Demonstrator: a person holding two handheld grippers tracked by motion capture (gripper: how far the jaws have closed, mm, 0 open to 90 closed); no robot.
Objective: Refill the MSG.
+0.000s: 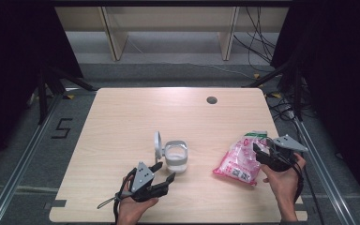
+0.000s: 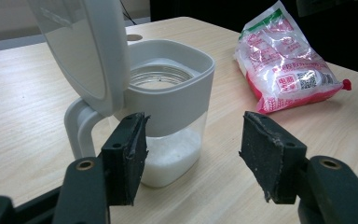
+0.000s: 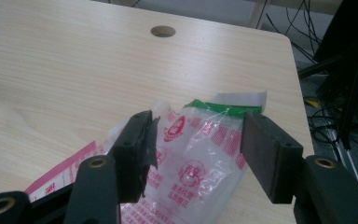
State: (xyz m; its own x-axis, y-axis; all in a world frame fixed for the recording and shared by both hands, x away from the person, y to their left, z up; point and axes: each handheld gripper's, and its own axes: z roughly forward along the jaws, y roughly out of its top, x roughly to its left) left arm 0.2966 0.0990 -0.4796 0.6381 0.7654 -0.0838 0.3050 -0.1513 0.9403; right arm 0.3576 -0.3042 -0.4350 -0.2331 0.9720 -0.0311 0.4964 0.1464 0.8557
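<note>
Table holds jar, bag | your left gripper spread, right gripper spread over bag | left gripper view: white grains in jar, QR code on bag; lettering unreadable

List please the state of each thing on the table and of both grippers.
container: lid flipped up, white grains fill the bottom.
bag: lying flat, top end torn open.
left gripper: open, holding nothing.
right gripper: open, jaws astride the bag's top.

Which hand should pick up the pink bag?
Right. The right gripper sits open right at the bag, while the left gripper waits by the open container.
</note>
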